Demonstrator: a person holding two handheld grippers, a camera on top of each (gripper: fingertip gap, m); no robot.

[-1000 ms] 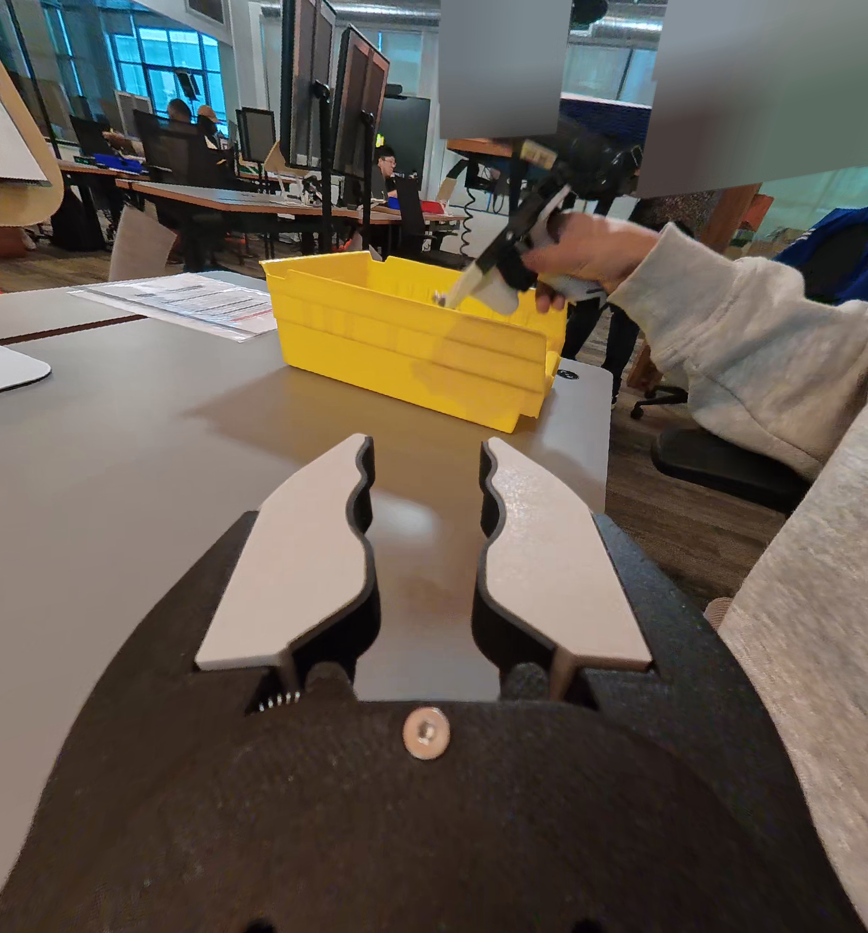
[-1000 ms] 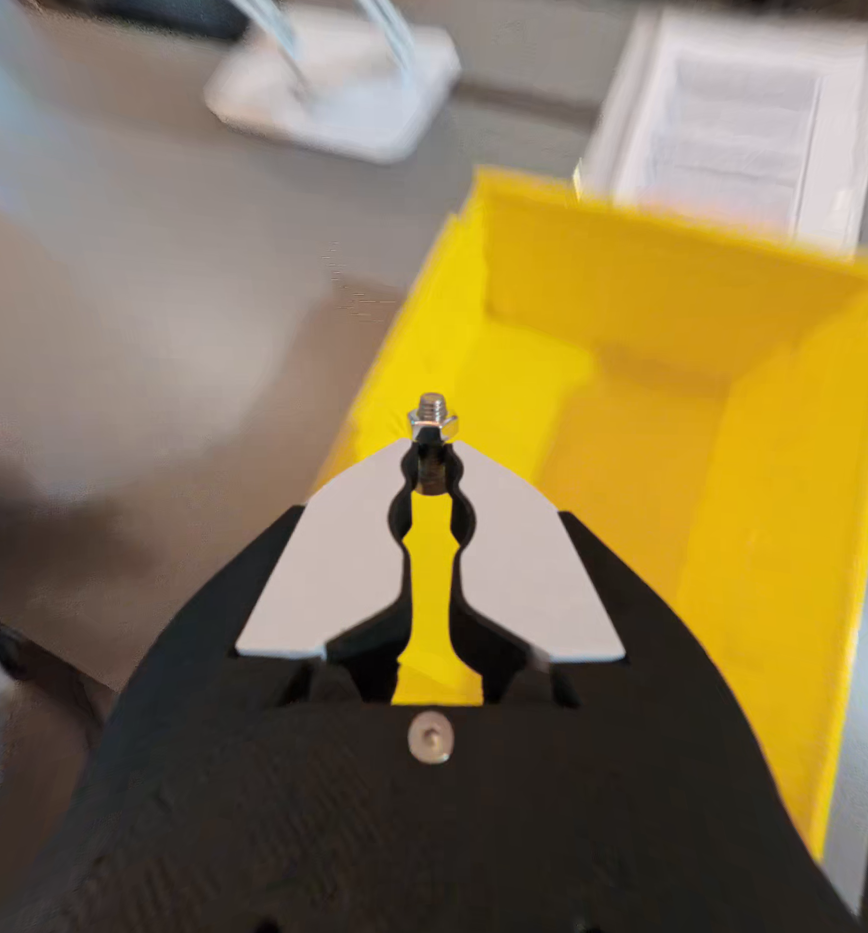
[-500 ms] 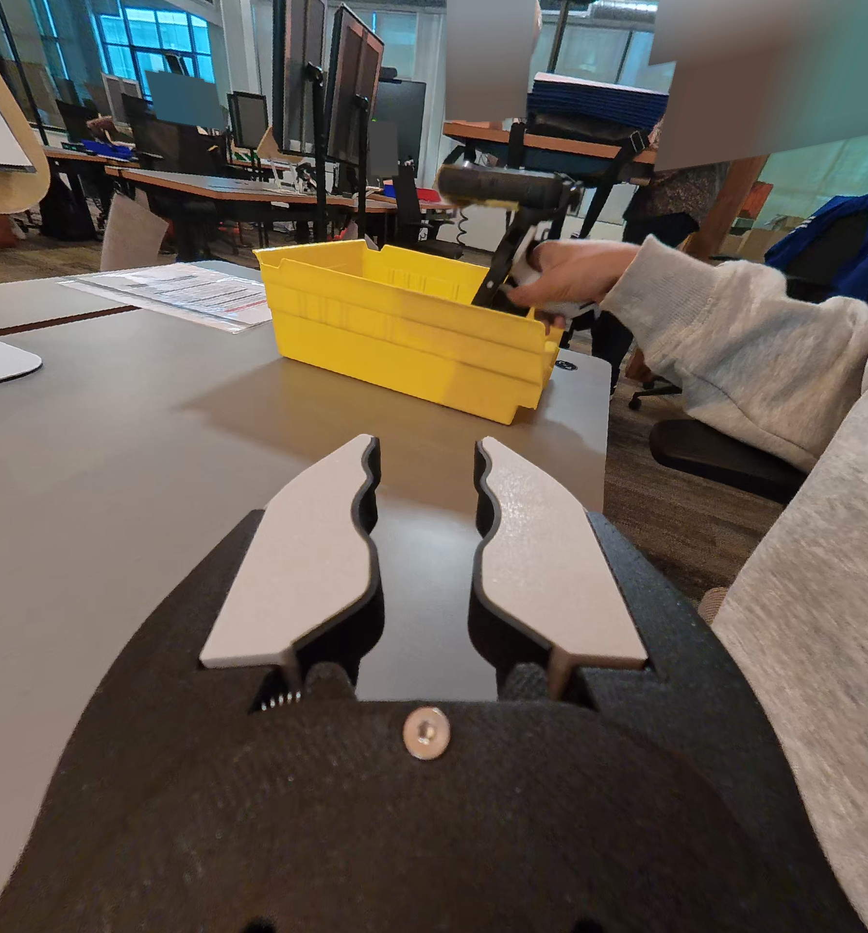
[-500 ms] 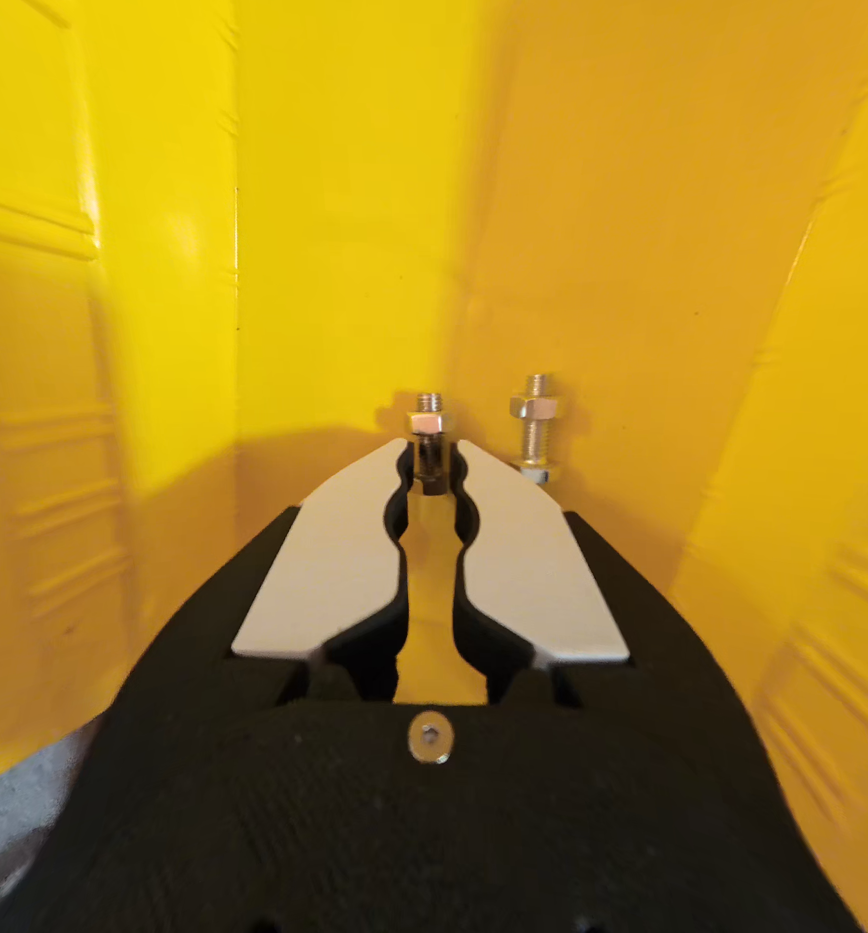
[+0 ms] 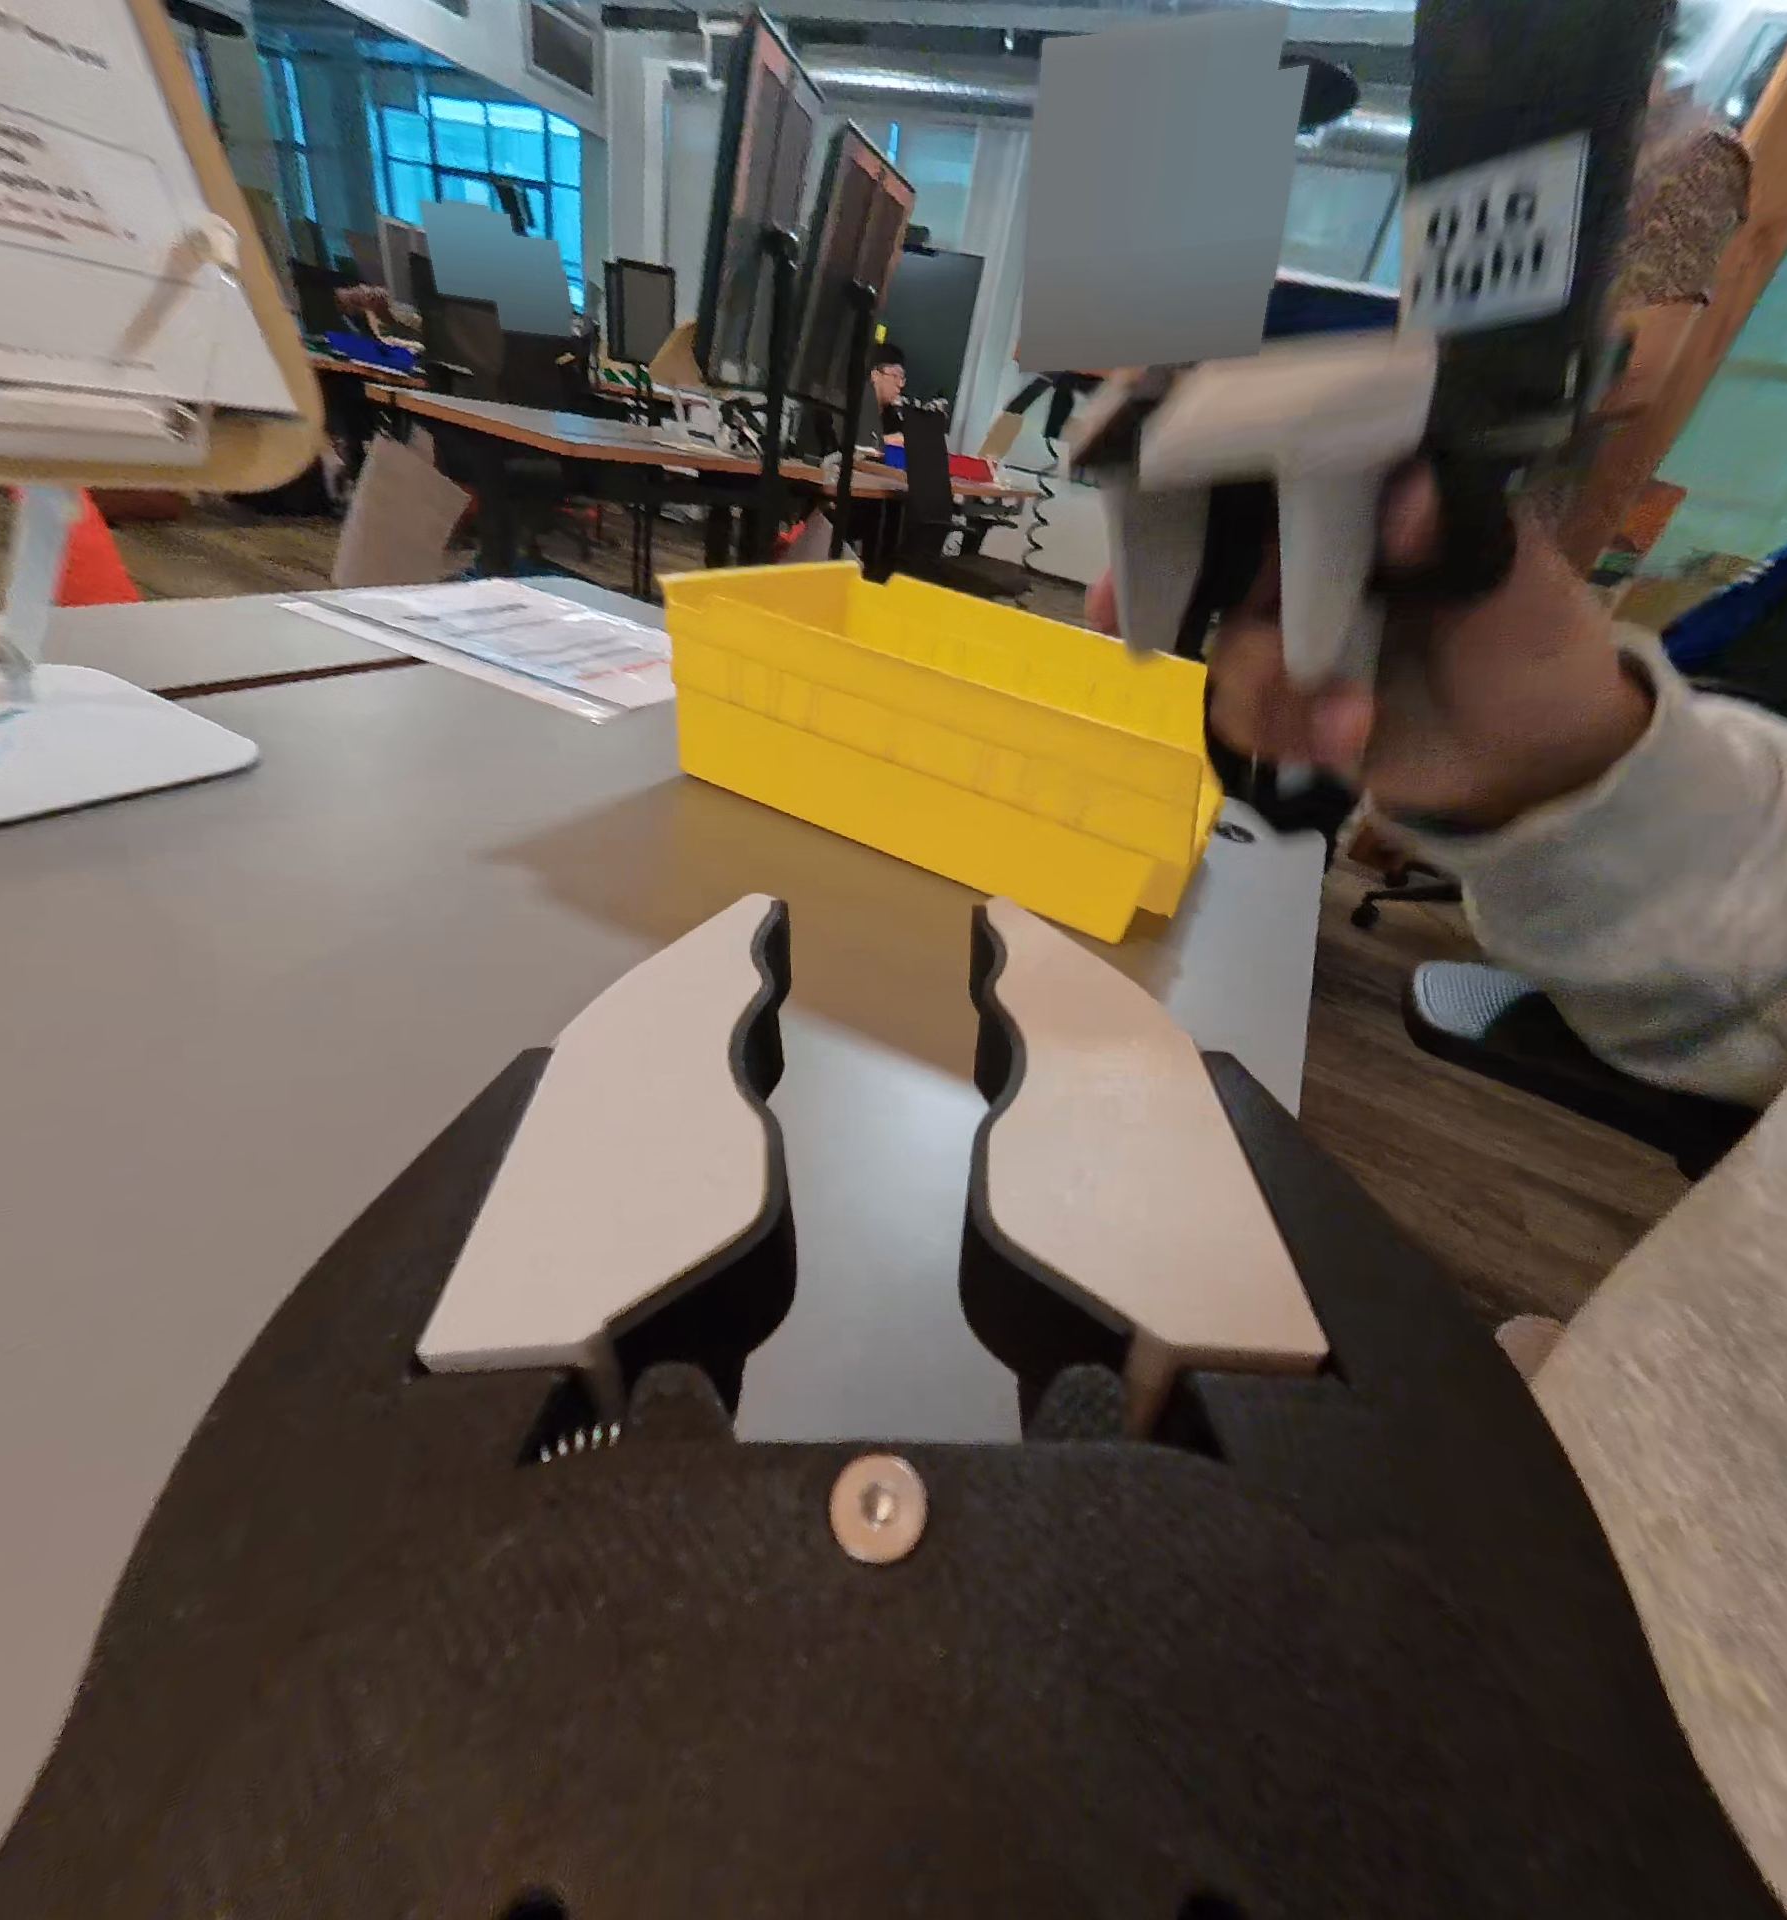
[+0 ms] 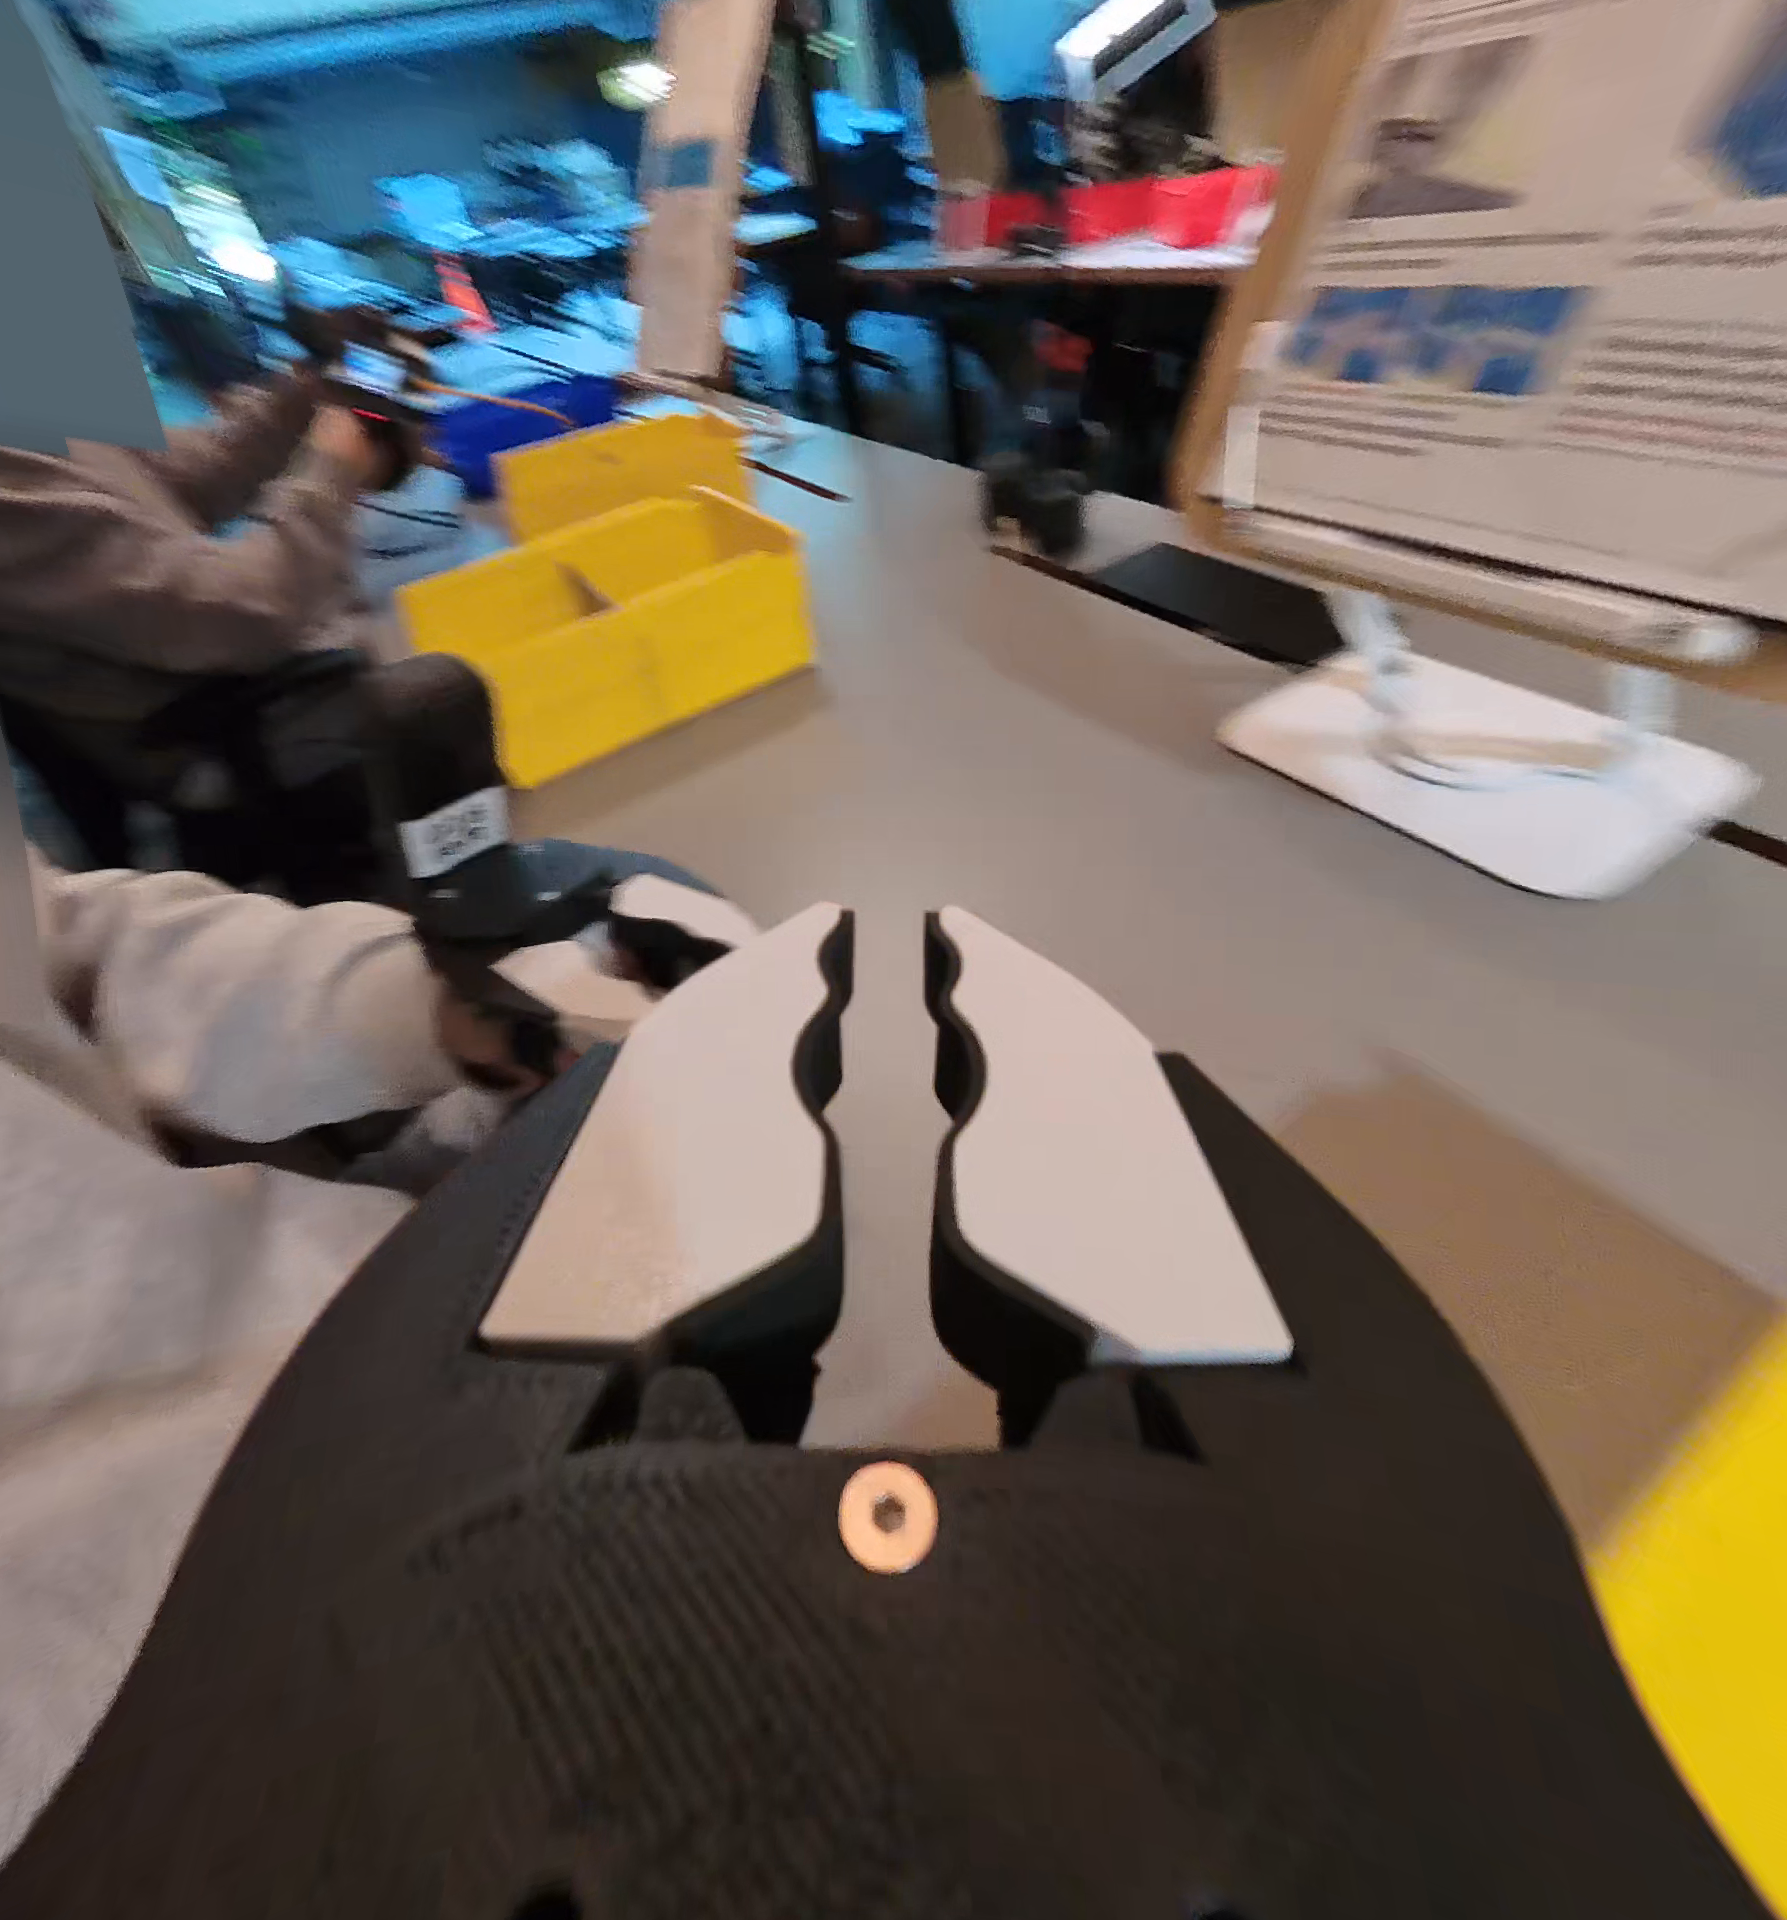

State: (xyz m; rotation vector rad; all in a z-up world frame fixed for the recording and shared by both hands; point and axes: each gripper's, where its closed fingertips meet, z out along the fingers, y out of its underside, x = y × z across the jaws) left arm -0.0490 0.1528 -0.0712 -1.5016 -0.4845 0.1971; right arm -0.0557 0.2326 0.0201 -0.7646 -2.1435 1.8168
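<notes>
Holding both tongs empty, the left tongs (image 5: 878, 925) parted wide low over the grey surface (image 5: 245, 987) and the right tongs (image 6: 889, 925) narrowly parted, we judge the yellow plastic bin (image 5: 930, 748) ahead light, stiff, best gripped by its rim

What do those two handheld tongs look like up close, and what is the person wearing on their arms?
Each of the tongs has a black, textured plastic body with a silver screw at its centre and two flat pale grey fingers with wavy black inner edges: left tongs, right tongs. The handle of the right tongs carries a white patterned sticker. The person wears a light grey sweatshirt sleeve.
</notes>
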